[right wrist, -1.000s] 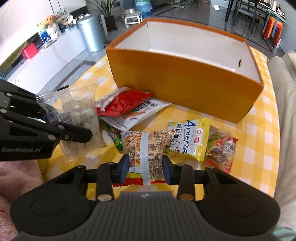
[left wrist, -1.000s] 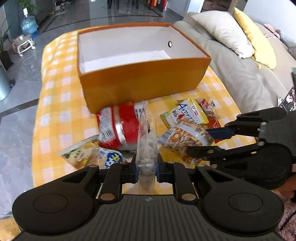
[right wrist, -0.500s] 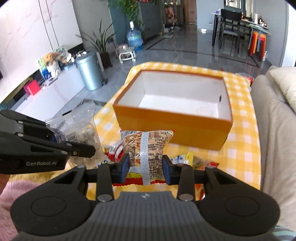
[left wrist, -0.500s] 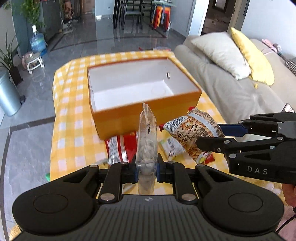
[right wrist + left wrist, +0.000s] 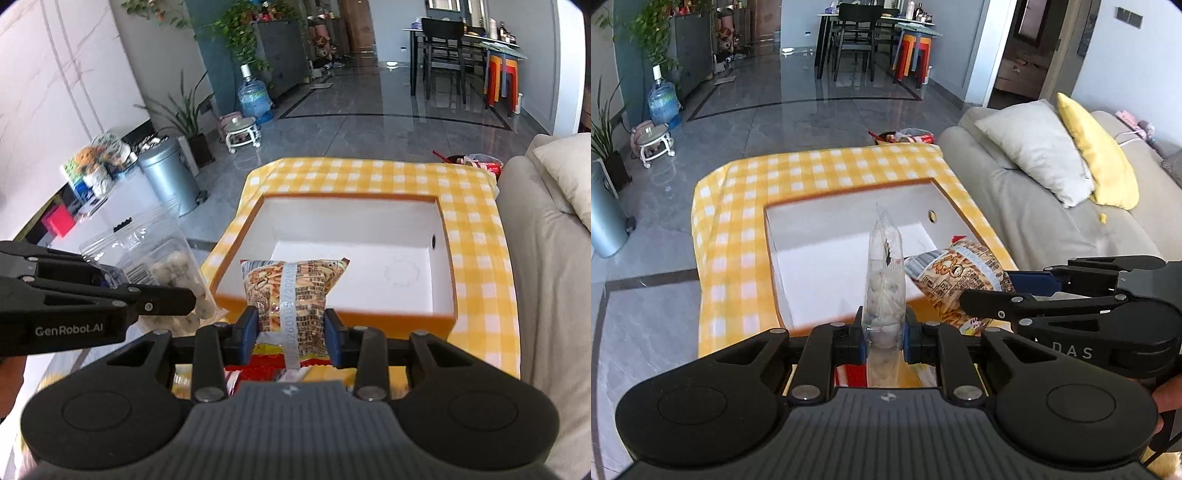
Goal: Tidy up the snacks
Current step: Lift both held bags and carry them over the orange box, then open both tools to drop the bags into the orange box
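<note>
left gripper: fingers nearly together, pinching a thin clear bag of pale round snacks edge-on. bag upright, long axis vertical in frame, top seal pointing to upper centre, over the near part of the orange box. in right wrist view same bag seen flat side on, at left-centre, clamped in the left gripper beside the box's left wall.

right gripper: fingers at a moderate gap, pressed on both sides of a brown-printed puffy snack pack. pack held by its lower half, long axis roughly up-down in frame, white date strip running along it, top edge pointing to the box interior. in left wrist view pack at right-centre, tilted, free end pointing upper left toward the box, held by the right gripper.

box open, white inside, bare floor visible, sitting on the yellow-checked tabletop. red and yellow wrappers low in frame under the right gripper, partly hidden.
</note>
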Demonstrator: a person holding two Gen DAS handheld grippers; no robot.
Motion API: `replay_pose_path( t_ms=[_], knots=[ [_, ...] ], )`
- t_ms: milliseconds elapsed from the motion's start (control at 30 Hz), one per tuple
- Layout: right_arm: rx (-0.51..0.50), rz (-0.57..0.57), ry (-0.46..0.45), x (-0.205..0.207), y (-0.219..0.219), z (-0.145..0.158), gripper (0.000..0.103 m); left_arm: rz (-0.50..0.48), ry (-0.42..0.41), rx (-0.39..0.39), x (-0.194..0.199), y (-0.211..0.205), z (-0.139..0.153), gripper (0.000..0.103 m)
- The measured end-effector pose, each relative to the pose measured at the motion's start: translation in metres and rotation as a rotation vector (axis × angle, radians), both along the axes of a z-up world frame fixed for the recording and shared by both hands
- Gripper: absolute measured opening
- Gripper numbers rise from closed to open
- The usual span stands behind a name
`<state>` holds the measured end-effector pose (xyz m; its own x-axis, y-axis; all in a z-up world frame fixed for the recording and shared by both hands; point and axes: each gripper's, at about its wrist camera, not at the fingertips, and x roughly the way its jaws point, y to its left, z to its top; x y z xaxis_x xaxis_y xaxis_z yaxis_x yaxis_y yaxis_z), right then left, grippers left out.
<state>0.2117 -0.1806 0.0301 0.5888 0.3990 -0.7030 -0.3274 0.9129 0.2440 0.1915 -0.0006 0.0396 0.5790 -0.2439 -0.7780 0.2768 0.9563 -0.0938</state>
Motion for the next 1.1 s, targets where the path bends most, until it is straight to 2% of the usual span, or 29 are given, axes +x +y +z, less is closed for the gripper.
replay_pose_path(
  t_ms=[100,233,500,733,933,1100],
  knots=[
    [-0.013,-0.022,-0.005,0.028,0.002,-0.004,0.036,0.004,0.018,0.031,0.027,-0.003,-0.001,0.018],
    [-0.026,-0.043,0.019,0.065,0.005,-0.020,0.036,0.005,0.075,0.090,0.062,-0.011,-0.017,0.018],
    [-0.041,-0.065,0.106,0.126,0.012,-0.062,0.036,-0.013,0.164,0.185,0.117,-0.020,-0.050,0.018],
    [-0.059,-0.034,0.217,0.162,0.024,-0.103,0.036,-0.029,0.274,0.254,0.140,-0.021,-0.087,0.018],
    [-0.051,-0.001,0.340,0.177,0.035,-0.135,0.036,-0.029,0.327,0.313,0.147,-0.018,-0.110,0.018],
    [-0.049,0.019,0.409,0.183,0.044,-0.151,0.037,-0.030,0.373,0.326,0.151,-0.015,-0.123,0.018]
  ],
)
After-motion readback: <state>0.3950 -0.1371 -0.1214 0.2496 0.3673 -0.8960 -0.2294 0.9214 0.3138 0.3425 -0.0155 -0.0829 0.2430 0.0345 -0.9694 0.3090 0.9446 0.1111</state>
